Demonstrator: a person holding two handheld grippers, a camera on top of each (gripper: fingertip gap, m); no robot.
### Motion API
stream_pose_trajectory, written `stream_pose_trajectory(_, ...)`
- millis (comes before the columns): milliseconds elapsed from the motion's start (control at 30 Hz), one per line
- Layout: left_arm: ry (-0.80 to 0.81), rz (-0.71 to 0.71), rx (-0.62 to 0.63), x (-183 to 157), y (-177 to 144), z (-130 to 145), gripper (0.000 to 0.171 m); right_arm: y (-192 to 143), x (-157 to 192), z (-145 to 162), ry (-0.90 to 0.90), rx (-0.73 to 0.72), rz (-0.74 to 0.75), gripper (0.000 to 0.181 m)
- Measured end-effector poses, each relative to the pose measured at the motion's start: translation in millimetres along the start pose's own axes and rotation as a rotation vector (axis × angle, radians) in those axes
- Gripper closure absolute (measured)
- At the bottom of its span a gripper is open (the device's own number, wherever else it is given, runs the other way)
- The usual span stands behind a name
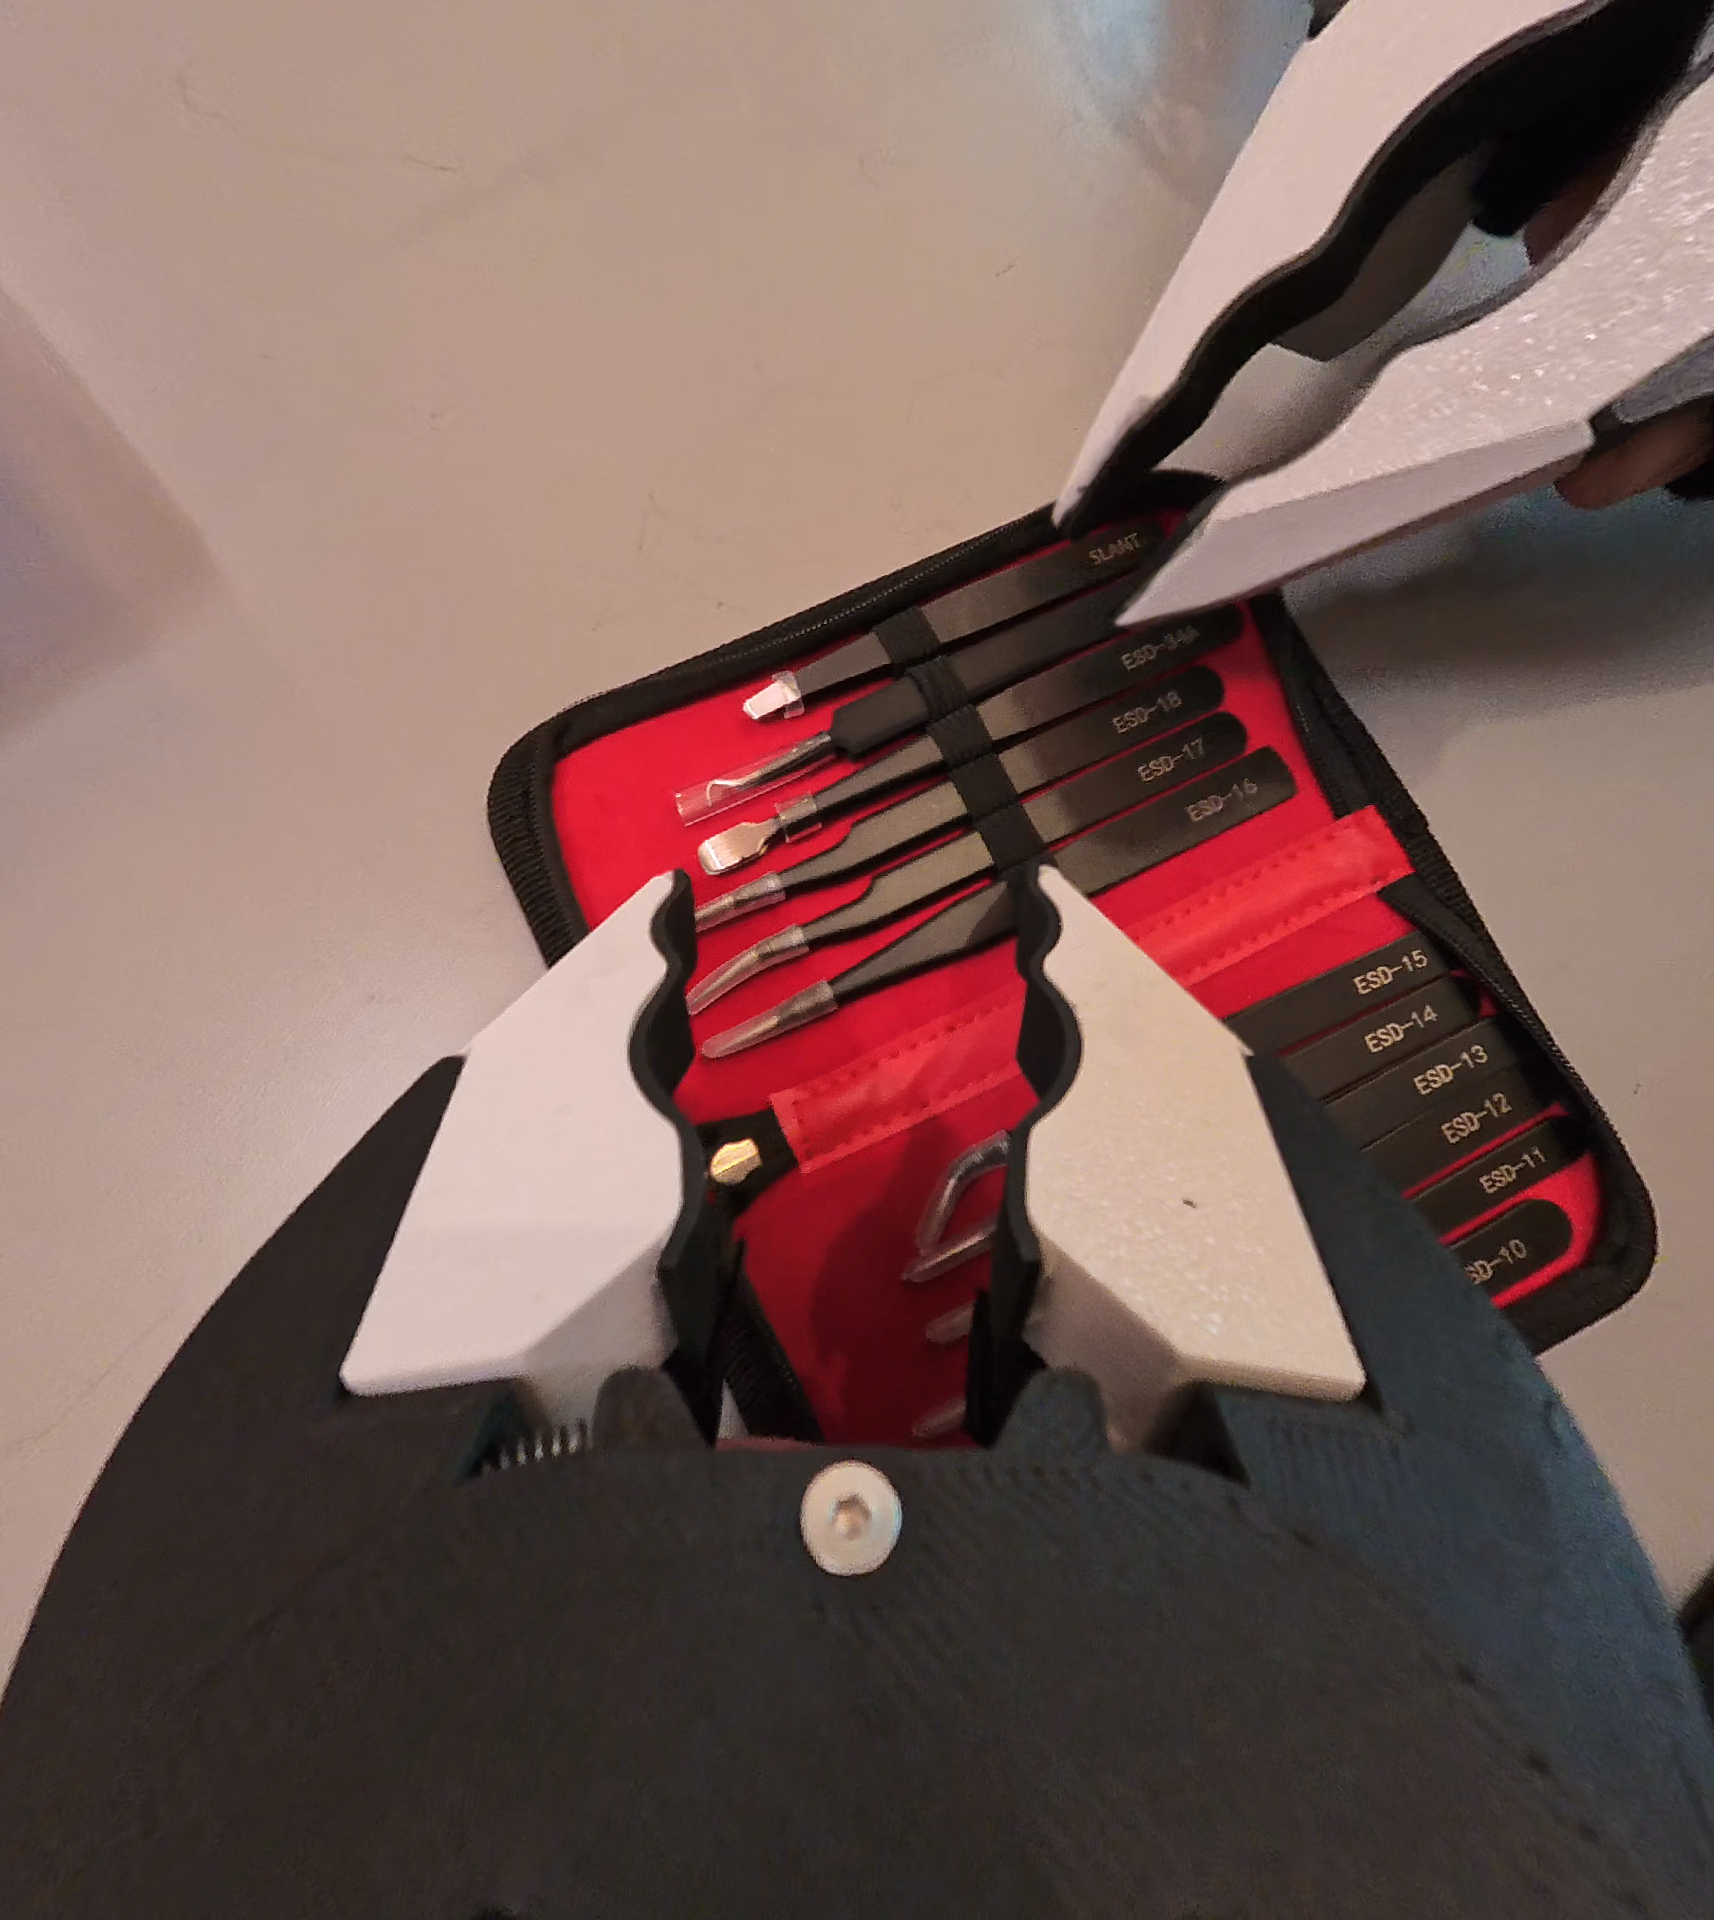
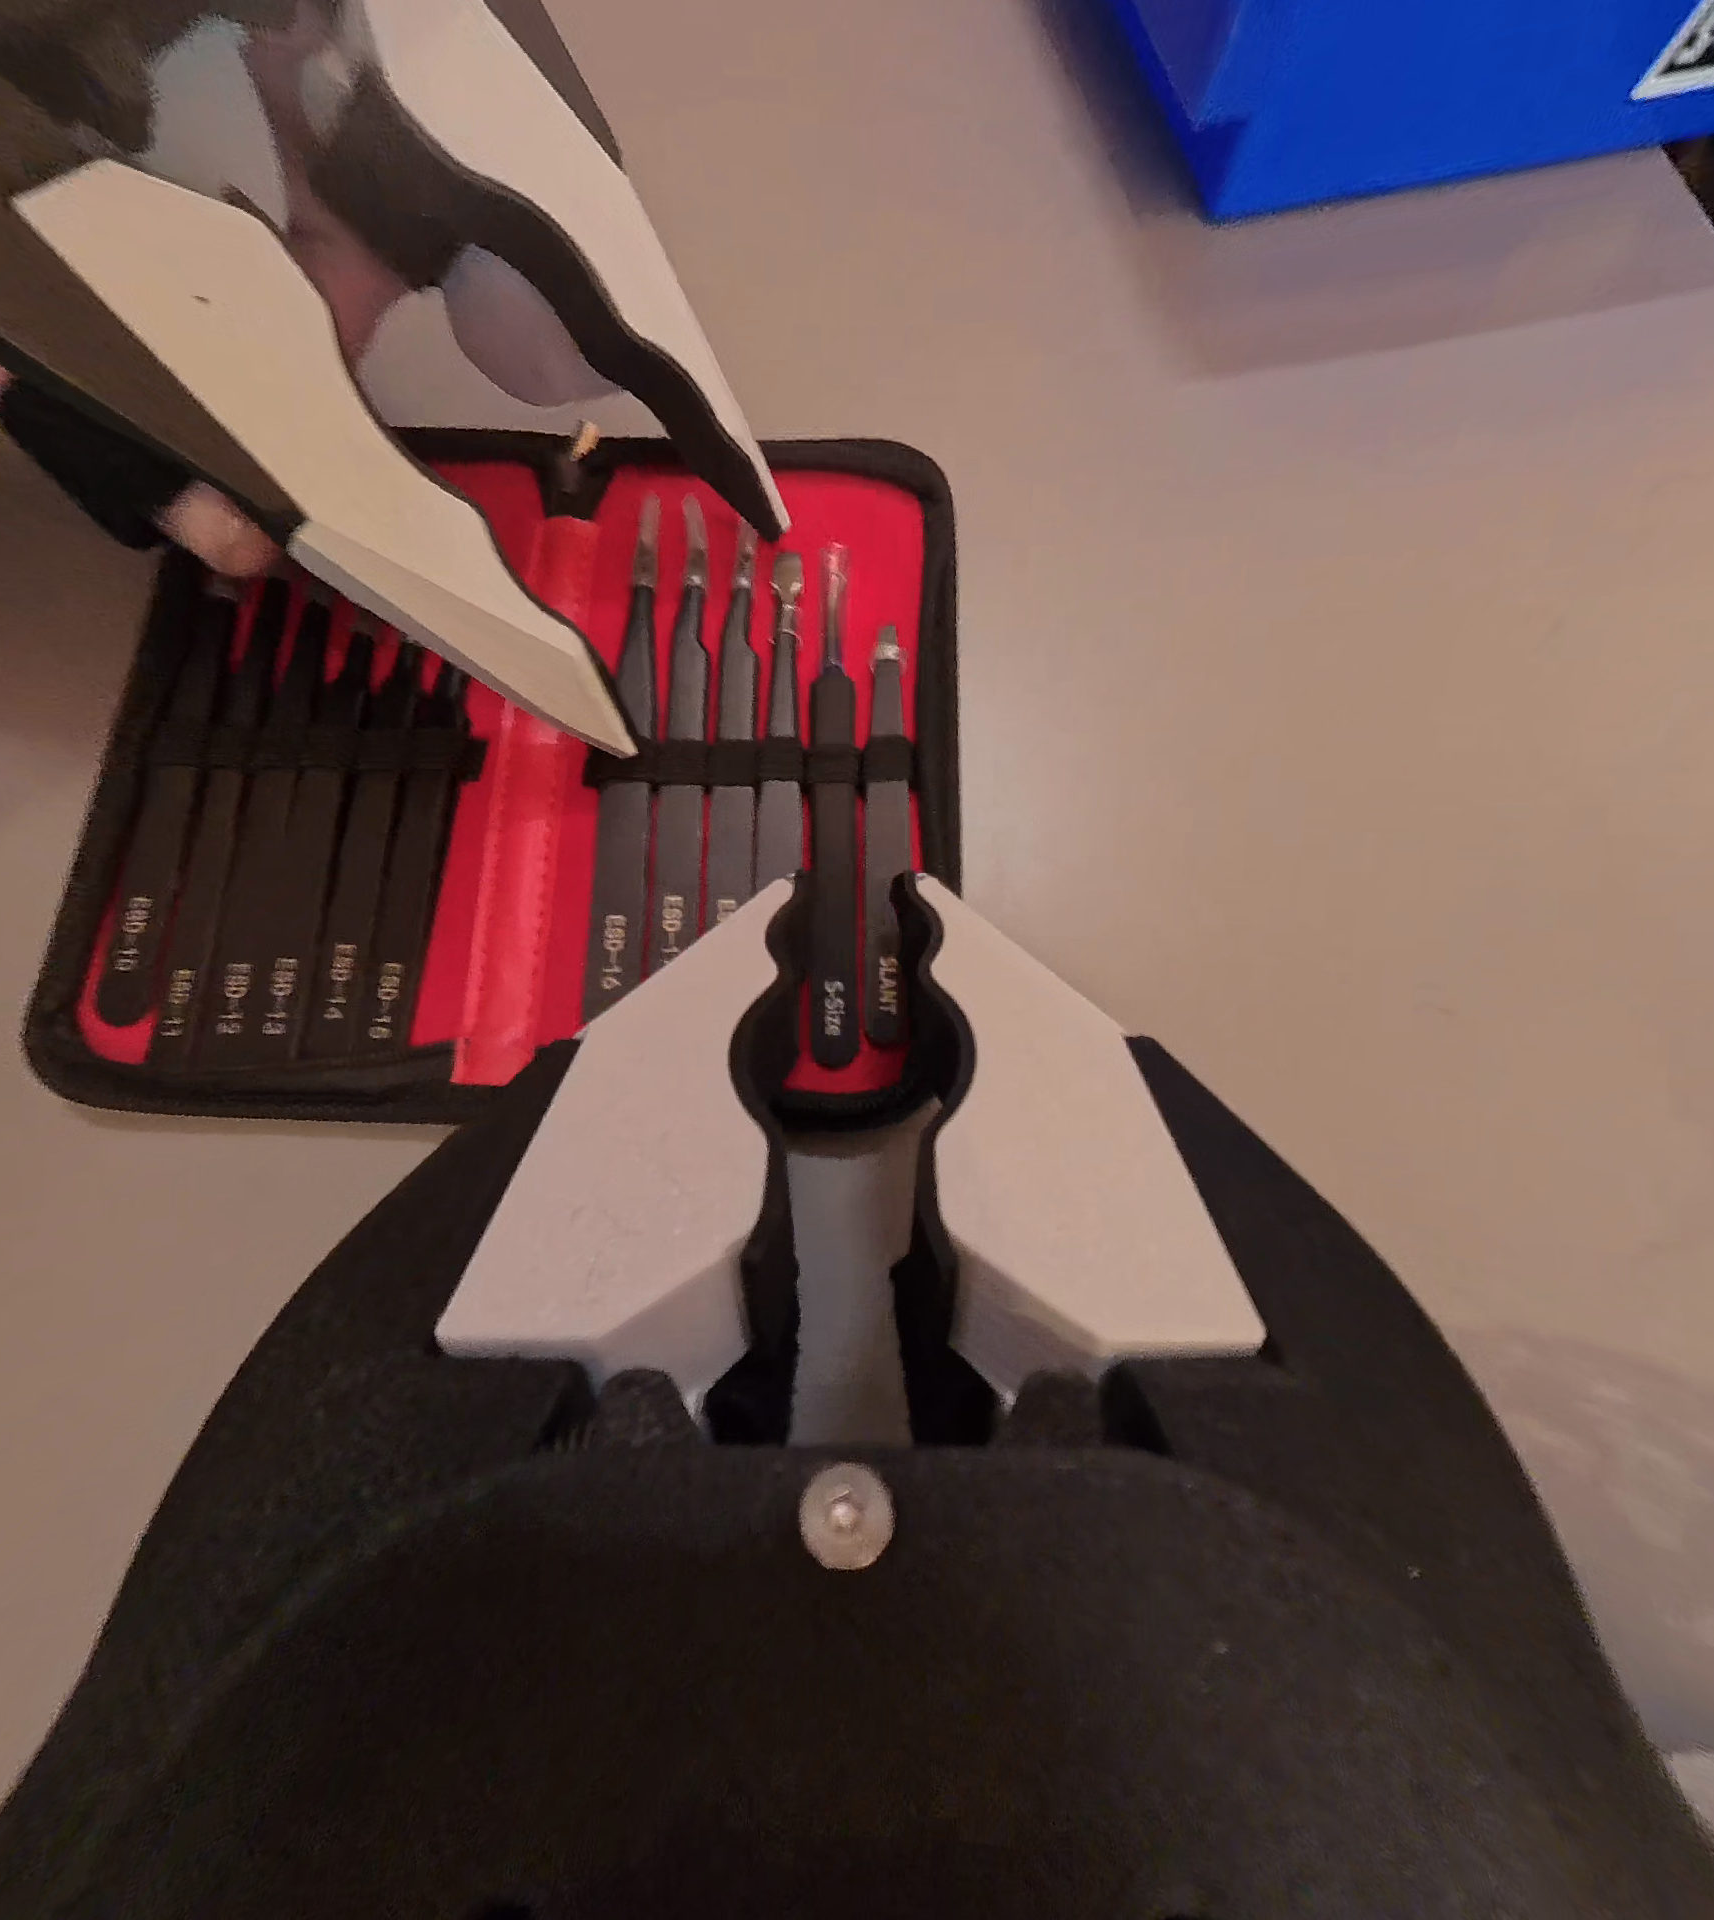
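Tweezers (image 2: 837,831) in black, two rows of them, sit under elastic bands in an unzipped case (image 2: 939,665) with a red lining, lying flat on the pale surface (image 2: 1352,727). In the right wrist view, the right gripper (image 2: 853,883) fills the lower centre, its jaws parted only a little around the handle ends of the two tweezers at the case's right edge; whether they actually pinch either one cannot be told. The left gripper (image 1: 853,878) hovers at the middle of the left wrist view, jaws spread wide and grasping nothing, above the red centre flap (image 1: 1248,894). A blue bin (image 2: 1435,94) stands at the upper right of the right wrist view.
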State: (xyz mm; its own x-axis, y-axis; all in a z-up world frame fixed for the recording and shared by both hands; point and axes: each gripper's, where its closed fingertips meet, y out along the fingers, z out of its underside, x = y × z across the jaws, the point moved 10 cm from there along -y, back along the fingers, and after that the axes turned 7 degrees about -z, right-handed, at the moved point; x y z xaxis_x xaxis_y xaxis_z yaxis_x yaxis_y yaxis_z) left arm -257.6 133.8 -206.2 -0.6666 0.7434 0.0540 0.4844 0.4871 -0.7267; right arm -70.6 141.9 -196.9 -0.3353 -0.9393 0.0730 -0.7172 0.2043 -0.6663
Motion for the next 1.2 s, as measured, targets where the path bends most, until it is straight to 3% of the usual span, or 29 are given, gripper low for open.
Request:
stream_pose_trajectory(600,0.025,0.043,-0.018,-2.6,1.9,-1.0,0.121,7.2,2.6,5.7,-0.003,0.062,-0.080,0.177)
stream_pose_trajectory(933,0.030,-0.005,0.034,5.1,-11.4,4.4,0.110,3.1,6.2,9.3,-0.021,0.055,-0.117,0.172)
stream_pose_trajectory(1200,0.057,-0.001,0.049,4.8,-3.2,3.5,0.106,4.9,7.2,10.3,-0.034,0.064,-0.103,0.175)
